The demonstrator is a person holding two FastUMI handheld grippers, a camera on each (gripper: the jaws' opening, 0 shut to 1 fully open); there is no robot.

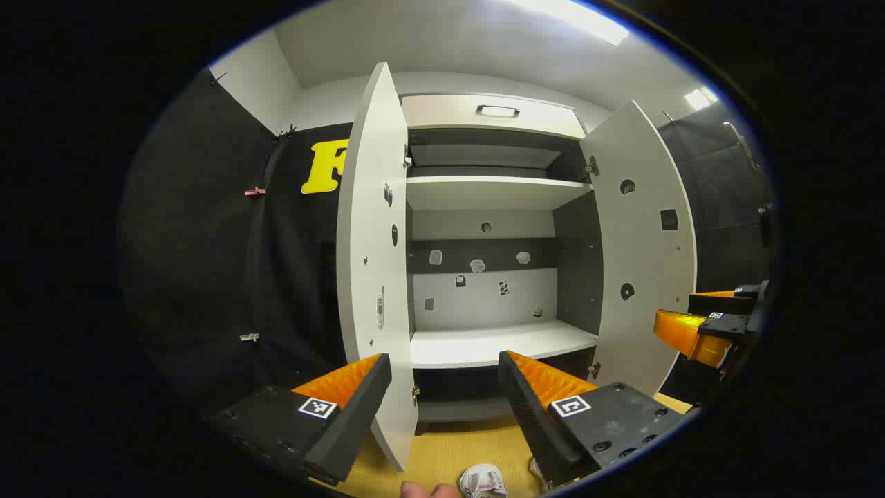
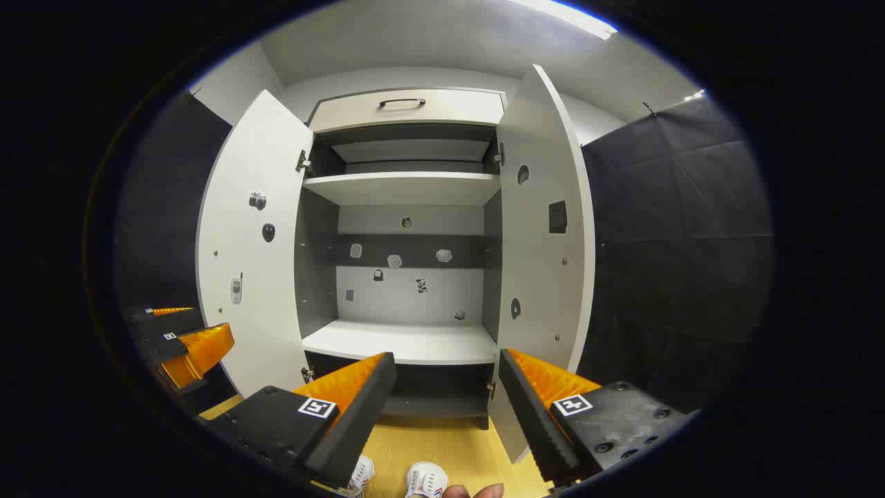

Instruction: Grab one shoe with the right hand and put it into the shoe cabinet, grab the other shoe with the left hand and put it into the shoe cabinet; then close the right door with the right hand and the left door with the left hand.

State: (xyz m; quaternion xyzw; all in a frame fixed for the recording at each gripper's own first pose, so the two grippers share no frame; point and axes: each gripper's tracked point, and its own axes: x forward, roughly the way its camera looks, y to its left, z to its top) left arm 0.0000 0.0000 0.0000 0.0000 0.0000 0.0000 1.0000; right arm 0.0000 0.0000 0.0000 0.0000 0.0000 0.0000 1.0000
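Both doors of the cabinet stand wide; its shelves hold no shoe. Two shoes lie on the floor in front of it, low at the edge of each gripper view, side by side; their long axis cannot be told. The right hand-held gripper hangs above and behind them, jaws wide apart, holding nothing; the left hand-held gripper likewise. The right appears nearer the pair, so its first grasp calls for a downward reach.

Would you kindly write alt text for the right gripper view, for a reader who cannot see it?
The open right gripper faces a shoe cabinet with both doors swung open and bare shelves. Two shoes sit on the wooden floor below it; the left gripper shows at the left edge.
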